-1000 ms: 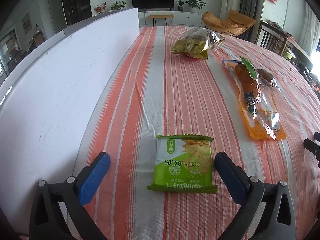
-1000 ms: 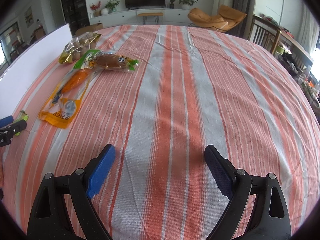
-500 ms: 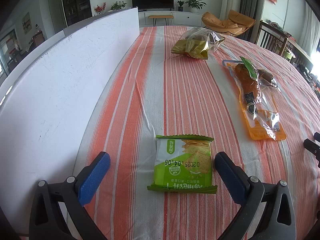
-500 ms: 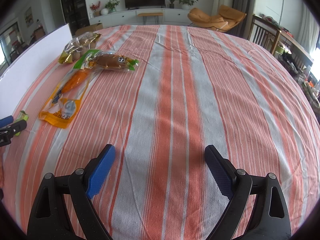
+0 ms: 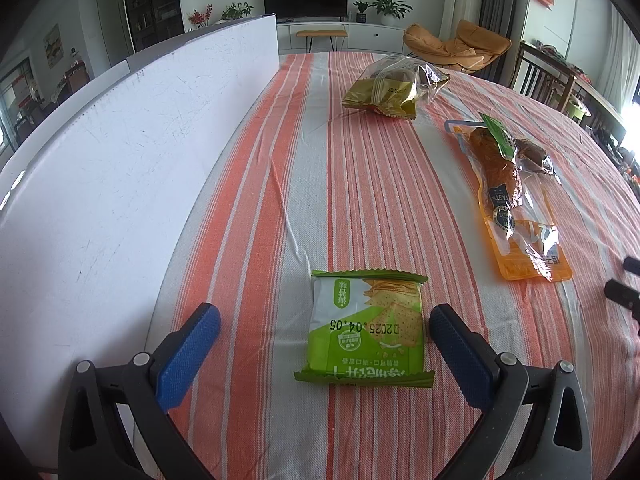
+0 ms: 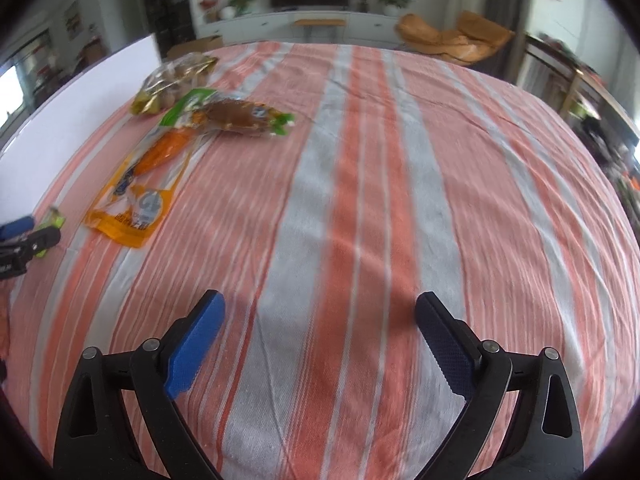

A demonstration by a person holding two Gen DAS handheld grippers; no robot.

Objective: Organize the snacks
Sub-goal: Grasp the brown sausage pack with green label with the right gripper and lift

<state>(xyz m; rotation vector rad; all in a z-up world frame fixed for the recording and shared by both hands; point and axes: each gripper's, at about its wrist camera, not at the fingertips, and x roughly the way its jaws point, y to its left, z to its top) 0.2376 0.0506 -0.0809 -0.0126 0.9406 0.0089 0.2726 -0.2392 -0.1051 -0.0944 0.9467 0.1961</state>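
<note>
Fingers of left gripper spread wide — green cracker packet flat on striped tablecloth between them, close by the right pad, untouched. Well ahead and right: orange sausage pouch, brown bun packet overlapping its far end, gold-and-clear snack bag beyond. Jaws of right gripper opening — only bare cloth between.
</note>
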